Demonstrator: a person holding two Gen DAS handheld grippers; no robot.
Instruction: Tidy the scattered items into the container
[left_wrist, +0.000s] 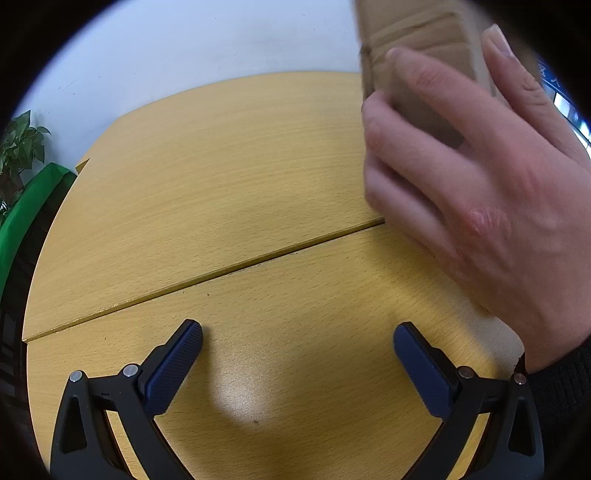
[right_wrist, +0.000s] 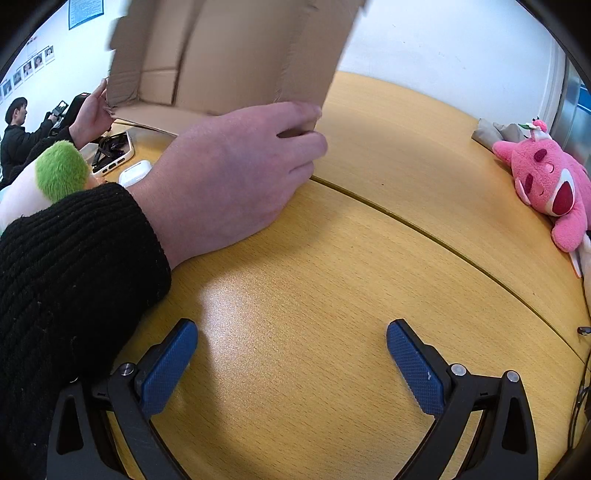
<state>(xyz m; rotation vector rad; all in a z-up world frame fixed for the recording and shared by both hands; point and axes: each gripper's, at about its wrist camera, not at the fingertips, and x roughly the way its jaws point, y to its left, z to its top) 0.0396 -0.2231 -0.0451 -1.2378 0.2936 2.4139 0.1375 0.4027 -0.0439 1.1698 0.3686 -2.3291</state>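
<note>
Holding at 12 o'clock in my right view, a brown cardboard box is tipped up off the worktop, gripped by two bare hands; its interior looks blurred, contents not discernible. Pink plush toy lies at 3 o'clock, green-tufted plush at 9. Left claw released, right claw released, both grasping nothing.

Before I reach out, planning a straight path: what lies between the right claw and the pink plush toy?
Only bare wooden tabletop, crossed by a seam, between the right claw and the pink plush toy; right wrist view.
</note>
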